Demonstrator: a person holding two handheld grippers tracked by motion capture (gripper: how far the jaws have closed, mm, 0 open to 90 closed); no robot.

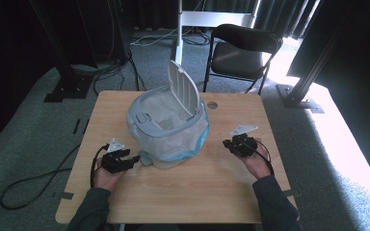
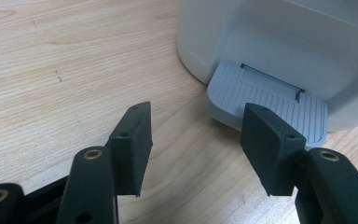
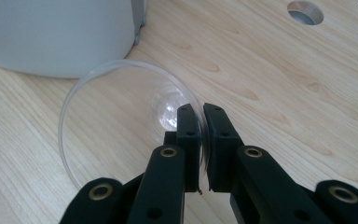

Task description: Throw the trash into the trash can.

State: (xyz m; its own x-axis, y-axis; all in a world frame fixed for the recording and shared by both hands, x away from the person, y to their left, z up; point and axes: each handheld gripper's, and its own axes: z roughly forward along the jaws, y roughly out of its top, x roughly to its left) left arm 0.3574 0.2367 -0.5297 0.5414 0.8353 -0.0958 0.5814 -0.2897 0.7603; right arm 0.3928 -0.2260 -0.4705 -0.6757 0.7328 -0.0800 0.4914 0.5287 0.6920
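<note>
From the high view, the bin (image 1: 168, 127) sat mid-bench (image 1: 212, 192) with its lid (image 1: 184, 89) flipped up and the liner bag (image 1: 192, 137) draped over the rim, so the mouth was wide open and ready to take something. The left claw (image 1: 134, 159) rested low on the bench right at the bin's base. The right claw (image 1: 228, 143) was parked well off to the bin's other side. A folding chair (image 1: 243, 50) stood behind the bench, not involved.

Left claw view: the left claw (image 2: 196, 140) was spread open with nothing between the pads, aimed straight at the ribbed grey pedal (image 2: 265, 100) sticking out of the bin's foot. The near pad looked just beside the pedal's edge; I couldn't tell if it touched. My guess is it was staged there to work the pedal or steady the bin so the lid stayed up.

Right claw view: the right claw (image 3: 201, 116) was pinched shut on the rim of a clear plastic cup (image 3: 121, 121), which lay on its side on the bench near the bin wall (image 3: 56, 32). Grabbing the thin rim makes sense, since it's the one edge the pads can actually bite. Looks like the cup was headed for the bin. The cable hole (image 3: 305, 12) sat beyond.
</note>
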